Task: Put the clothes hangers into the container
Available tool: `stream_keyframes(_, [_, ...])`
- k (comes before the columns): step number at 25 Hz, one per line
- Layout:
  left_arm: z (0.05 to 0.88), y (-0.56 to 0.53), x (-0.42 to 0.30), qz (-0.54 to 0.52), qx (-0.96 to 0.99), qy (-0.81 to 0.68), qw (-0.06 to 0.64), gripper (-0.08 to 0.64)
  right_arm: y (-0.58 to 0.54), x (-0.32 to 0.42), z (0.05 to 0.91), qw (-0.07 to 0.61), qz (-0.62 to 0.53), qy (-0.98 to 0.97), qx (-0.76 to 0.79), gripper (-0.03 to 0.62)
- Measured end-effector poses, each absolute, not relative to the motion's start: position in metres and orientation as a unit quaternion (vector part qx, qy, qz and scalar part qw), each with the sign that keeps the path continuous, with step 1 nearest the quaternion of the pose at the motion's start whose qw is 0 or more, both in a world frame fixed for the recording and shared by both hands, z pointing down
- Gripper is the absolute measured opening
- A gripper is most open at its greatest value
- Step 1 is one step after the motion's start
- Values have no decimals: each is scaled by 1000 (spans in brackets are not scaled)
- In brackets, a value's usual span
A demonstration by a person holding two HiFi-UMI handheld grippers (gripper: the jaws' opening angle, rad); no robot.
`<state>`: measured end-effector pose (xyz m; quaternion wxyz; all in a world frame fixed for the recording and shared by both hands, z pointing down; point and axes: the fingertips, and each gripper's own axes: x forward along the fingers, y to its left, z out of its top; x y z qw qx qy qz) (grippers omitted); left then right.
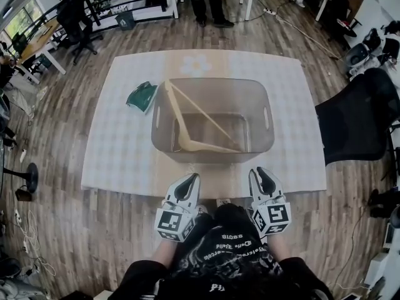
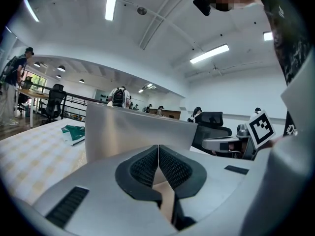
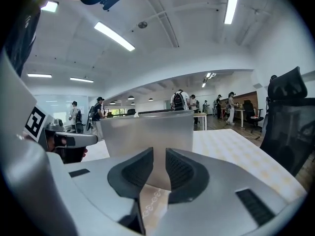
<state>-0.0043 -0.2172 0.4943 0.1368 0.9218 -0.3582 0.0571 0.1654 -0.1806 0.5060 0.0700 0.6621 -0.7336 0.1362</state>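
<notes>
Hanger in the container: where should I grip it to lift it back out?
Probably grip the hanger at its raised corner, which leans against the container's far-left rim. Come straight down from above with the left gripper, since the rest of the frame lies low behind the walls.

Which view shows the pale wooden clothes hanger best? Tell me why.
The head view: it looks down into the translucent grey plastic container, where the pale wooden clothes hanger leans whole. Both gripper views show only the container's outer wall.

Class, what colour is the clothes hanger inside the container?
The clothes hanger is cream; head view.
</notes>
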Motion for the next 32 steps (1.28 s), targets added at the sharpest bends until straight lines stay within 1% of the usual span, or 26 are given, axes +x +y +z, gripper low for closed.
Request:
stream_keyframes(4, [497,-212,1,61,926,-343,146,21,-181,160,505,51,156,-746,645,12])
stream_keyframes(6, [499,-211,0,58,926,-342,149,21,-181,159,505,46,160,-748,643,11])
stream_keyframes(9, [498,-208,0,54,926,-342,151,21,-179,160,505,60,149,-742,650,9])
stream_keyframes(13, [497,-204,0,53,926,-341,154,20,-177,159,499,49,153,-745,647,8])
stream_keyframes(18, [499,-203,0,52,927,-337,158,20,-179,154,500,74,132,-749,645,8])
stream_keyframes(32, [496,-208,-6,54,925,-343,155,20,-184,147,504,95,124,-755,636,6])
